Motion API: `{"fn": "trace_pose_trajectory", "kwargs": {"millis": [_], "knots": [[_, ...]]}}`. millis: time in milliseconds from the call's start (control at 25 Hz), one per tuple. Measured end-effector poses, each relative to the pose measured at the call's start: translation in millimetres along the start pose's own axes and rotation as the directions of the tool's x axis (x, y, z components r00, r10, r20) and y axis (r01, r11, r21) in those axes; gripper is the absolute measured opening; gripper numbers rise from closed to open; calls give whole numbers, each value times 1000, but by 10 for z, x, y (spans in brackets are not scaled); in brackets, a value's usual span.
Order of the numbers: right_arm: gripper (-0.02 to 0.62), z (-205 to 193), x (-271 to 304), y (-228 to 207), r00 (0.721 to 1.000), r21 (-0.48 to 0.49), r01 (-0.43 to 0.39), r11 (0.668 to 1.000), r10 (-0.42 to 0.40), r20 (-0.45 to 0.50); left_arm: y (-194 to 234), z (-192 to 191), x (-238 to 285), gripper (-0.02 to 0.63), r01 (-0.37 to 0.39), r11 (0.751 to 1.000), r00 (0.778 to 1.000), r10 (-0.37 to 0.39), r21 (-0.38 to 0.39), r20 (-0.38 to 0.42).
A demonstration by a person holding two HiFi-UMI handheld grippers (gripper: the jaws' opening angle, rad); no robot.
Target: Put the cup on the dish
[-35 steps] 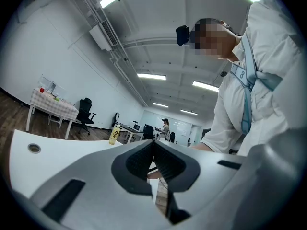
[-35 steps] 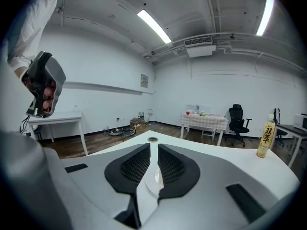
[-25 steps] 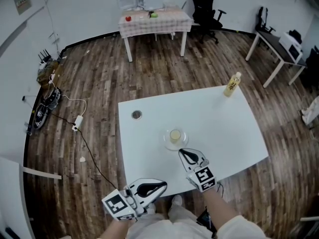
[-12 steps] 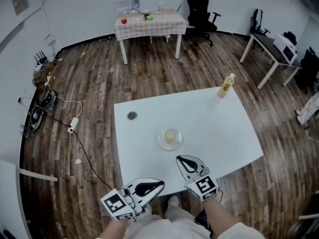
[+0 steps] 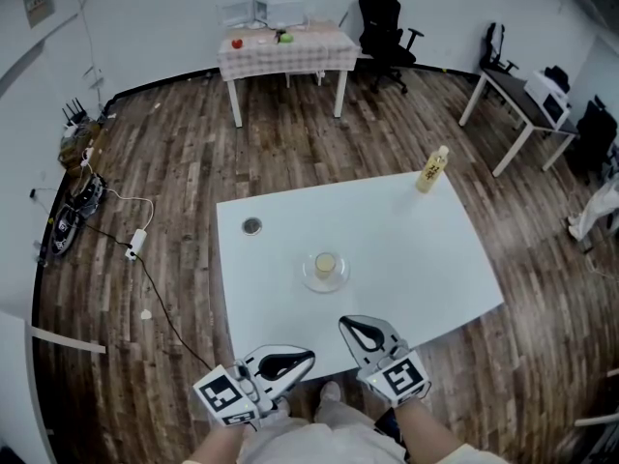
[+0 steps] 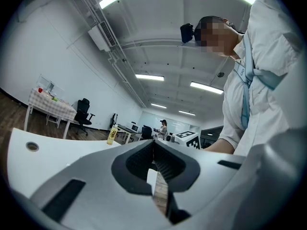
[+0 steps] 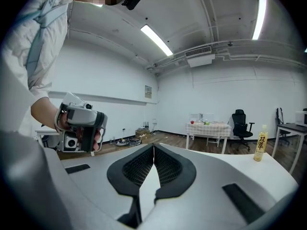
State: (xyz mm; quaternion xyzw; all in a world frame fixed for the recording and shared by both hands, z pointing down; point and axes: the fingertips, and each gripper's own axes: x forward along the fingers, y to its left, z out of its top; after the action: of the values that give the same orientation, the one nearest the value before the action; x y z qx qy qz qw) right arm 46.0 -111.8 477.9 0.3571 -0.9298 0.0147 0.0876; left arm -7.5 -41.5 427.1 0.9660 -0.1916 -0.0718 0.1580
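Note:
A small pale cup (image 5: 326,263) stands on a clear glass dish (image 5: 311,280) in the middle of the white table (image 5: 406,249). My right gripper (image 5: 347,325) is shut and empty, held over the table's near edge, well short of the dish. In the right gripper view its tips (image 7: 153,146) meet with nothing between them. My left gripper (image 5: 310,356) is shut and empty too, off the table's near edge at the lower left; the left gripper view shows its jaws (image 6: 153,142) touching.
A yellow bottle (image 5: 430,170) stands at the table's far right corner and a small dark round lid (image 5: 251,225) lies near its far left. Beyond are a checked table (image 5: 280,51), an office chair (image 5: 385,22), desks at right, and cables (image 5: 135,245) on the wood floor.
My right gripper has drawn back from the dish toward the table's near edge and risen, still shut. The cup stays on the dish. The left gripper has kept still.

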Motion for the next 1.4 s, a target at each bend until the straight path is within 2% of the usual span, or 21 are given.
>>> {"fn": "trace_pose_trajectory", "kwargs": {"millis": [760,1160,1400], "knots": [[32,328,-389,361,998,8,-41,999,41,42,-14,-26,-90,3,2,1000,1000,-2,9,-10],[31,352,-445,495,998,47,-51,998,49,33,-28,19,-113,3,6,1000,1000,-6,12,7],[31,366,-425,481,998,49,-47,998,45,44,-31,-31,-124,3,7,1000,1000,-7,9,-9]]}}
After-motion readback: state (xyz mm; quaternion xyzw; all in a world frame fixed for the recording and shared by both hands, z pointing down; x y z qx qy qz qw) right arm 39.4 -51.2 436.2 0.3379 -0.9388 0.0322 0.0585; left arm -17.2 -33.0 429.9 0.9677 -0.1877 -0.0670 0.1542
